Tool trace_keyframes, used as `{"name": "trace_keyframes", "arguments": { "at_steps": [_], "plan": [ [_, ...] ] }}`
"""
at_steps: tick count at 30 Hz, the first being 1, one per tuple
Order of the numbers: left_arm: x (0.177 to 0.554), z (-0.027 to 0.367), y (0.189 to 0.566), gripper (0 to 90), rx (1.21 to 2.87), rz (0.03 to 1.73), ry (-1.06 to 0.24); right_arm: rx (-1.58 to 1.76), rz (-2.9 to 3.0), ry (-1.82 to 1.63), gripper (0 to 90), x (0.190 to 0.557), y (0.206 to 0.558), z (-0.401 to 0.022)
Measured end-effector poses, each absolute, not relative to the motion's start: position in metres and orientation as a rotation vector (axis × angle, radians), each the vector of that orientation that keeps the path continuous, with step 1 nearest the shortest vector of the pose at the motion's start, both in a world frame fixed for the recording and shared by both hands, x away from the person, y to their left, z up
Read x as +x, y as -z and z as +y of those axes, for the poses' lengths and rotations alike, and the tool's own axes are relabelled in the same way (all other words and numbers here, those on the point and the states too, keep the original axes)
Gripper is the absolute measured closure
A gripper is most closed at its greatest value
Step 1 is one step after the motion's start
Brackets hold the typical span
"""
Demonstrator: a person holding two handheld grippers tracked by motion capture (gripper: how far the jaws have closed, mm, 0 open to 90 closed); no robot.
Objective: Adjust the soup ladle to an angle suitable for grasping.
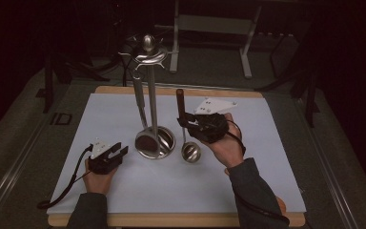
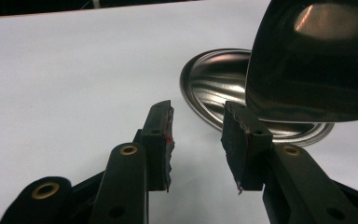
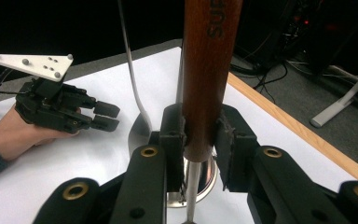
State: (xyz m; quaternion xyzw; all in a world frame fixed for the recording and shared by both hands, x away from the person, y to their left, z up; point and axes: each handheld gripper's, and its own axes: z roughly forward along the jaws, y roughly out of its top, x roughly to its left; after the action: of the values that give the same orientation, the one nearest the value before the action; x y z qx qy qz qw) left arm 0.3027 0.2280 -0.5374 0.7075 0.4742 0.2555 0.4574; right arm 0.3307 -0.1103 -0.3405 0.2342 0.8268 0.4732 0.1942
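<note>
the right gripper squeezes the wooden handle of a small ladle, just right of the metal stand. wood grips well; the steel bowl looks slippery. the left gripper sits open, empty.

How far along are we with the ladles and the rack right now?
Done: one utensil already hangs from the rack, its bowl over the base. In hand: the right gripper is shut on the wooden-handled ladle, upright, bowl on the table. Left: hanging it. The left gripper rests open, empty.
</note>
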Motion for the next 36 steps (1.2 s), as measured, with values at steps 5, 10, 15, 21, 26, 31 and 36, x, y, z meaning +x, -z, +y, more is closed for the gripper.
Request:
{"name": "trace_keyframes", "arguments": {
  "at_steps": [5, 10, 15, 21, 26, 31, 36],
  "plan": [
    [0.303, 0.228, 0.537, 63.1, 1.744, 1.169, -0.629, 0.658, 2.312, -1.333, 74.0, 0.330, 0.339, -0.110],
    [0.303, 0.228, 0.537, 63.1, 1.745, 1.167, -0.630, 0.657, 2.306, -1.338, 74.0, 0.330, 0.336, -0.109],
    [0.303, 0.228, 0.537, 63.0, 1.745, 1.167, -0.630, 0.657, 2.294, -1.353, 74.0, 0.330, 0.332, -0.107],
    [0.303, 0.228, 0.537, 63.0, 1.744, 1.168, -0.629, 0.651, 2.284, -1.363, 74.0, 0.330, 0.329, -0.106],
    [0.303, 0.228, 0.537, 63.0, 1.743, 1.168, -0.630, 0.649, 2.275, -1.373, 74.0, 0.331, 0.326, -0.105],
    [0.303, 0.228, 0.537, 63.0, 1.742, 1.168, -0.629, 0.650, 2.271, -1.380, 74.0, 0.331, 0.323, -0.104],
    [0.303, 0.228, 0.537, 63.0, 1.742, 1.168, -0.629, 0.651, 2.263, -1.389, 74.0, 0.331, 0.319, -0.103]
  ]
}}
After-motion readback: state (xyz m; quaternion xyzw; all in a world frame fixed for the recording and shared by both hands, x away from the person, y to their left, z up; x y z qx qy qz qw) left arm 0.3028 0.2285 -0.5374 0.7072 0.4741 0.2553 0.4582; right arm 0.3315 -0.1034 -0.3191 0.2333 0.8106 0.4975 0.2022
